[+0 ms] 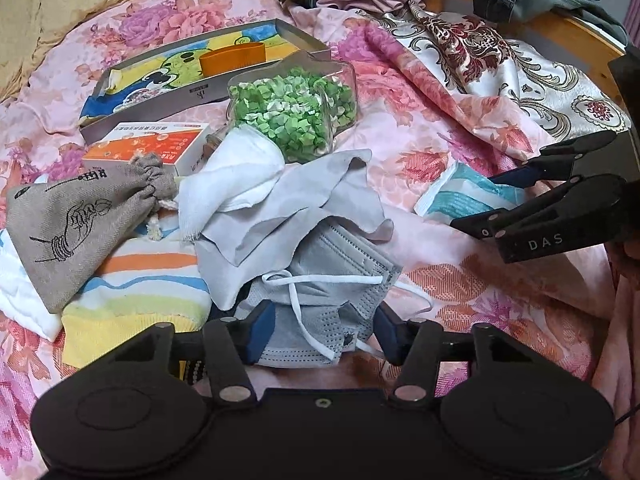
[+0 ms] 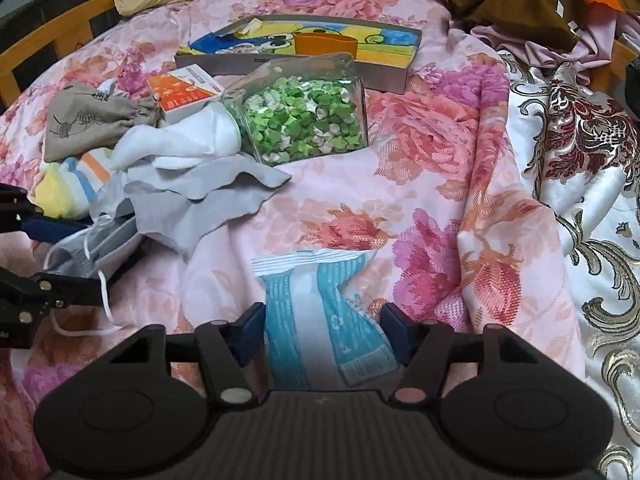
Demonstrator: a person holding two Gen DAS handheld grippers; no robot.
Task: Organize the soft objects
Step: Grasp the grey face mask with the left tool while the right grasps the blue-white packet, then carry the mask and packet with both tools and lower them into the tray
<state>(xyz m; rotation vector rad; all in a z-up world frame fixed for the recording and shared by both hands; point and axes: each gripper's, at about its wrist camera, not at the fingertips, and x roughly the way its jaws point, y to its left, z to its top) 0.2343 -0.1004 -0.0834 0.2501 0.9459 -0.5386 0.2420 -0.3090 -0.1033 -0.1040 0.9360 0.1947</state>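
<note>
1. Left claw: blue pads either side of a crumpled grey face mask. The left pad meets the mask's edge; contact on the right pad is unclear, so a firm pinch cannot be confirmed.
2. Right claw: jaws straddle a teal-and-white packet lying flat on the bed. The packet fills the gap between the pads; whether they press on it cannot be told.
3. Over the mask: a grey cloth, then a white cloth behind it.
4. Left of the pile: striped towel, with a tan drawstring pouch on it.
5. Further back: orange carton, clear bag of green pieces, shallow tray holding an orange cup.
6. All rests on a pink floral bedspread.
</note>
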